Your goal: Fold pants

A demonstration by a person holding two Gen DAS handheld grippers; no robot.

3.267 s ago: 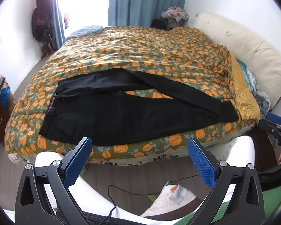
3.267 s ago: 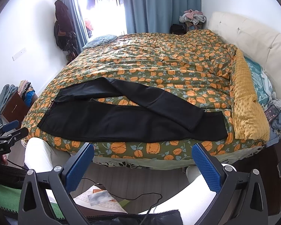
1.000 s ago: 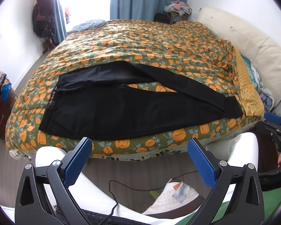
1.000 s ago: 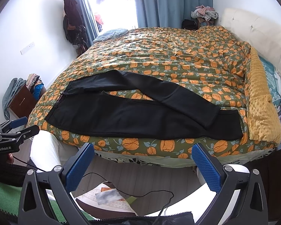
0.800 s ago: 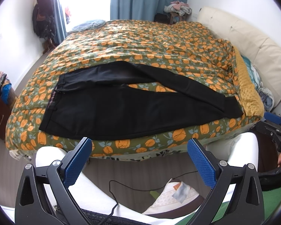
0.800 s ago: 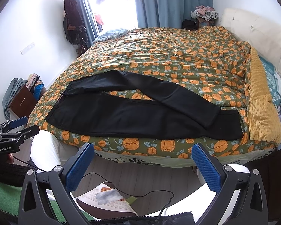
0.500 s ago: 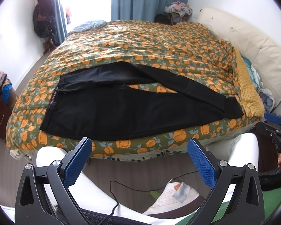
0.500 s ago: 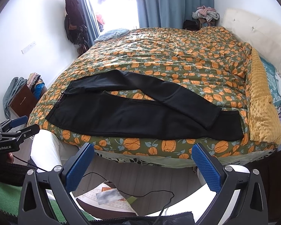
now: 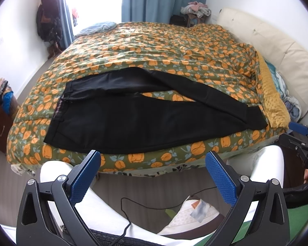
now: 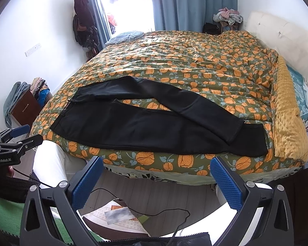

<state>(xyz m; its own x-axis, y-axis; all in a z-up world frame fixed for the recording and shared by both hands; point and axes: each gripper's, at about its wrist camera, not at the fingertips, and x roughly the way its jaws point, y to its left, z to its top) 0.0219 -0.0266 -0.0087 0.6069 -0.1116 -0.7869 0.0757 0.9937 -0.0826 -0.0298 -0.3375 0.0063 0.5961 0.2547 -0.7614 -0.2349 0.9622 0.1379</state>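
Both hand-held grippers have crept toward the bed, jaws released, nothing grasped yet.

Over the last few seconds your view has drawn slightly nearer the bed and tipped down a little, while the pants have not moved; I judge you are only closing in, so no fold has begun. Your left hand-held gripper (image 9: pixel 153 173) hangs low over your knees, short of the mattress edge, blue pads spread wide and empty. Your right hand-held gripper (image 10: pixel 157 179) sits the same way, level, aimed forward. Just beyond both lie the black pants (image 10: pixel 145 126) on the bed (image 10: pixel 195 65): waistband ahead-left of the left gripper, hems ahead-right of the right one, far leg crossing the near leg.
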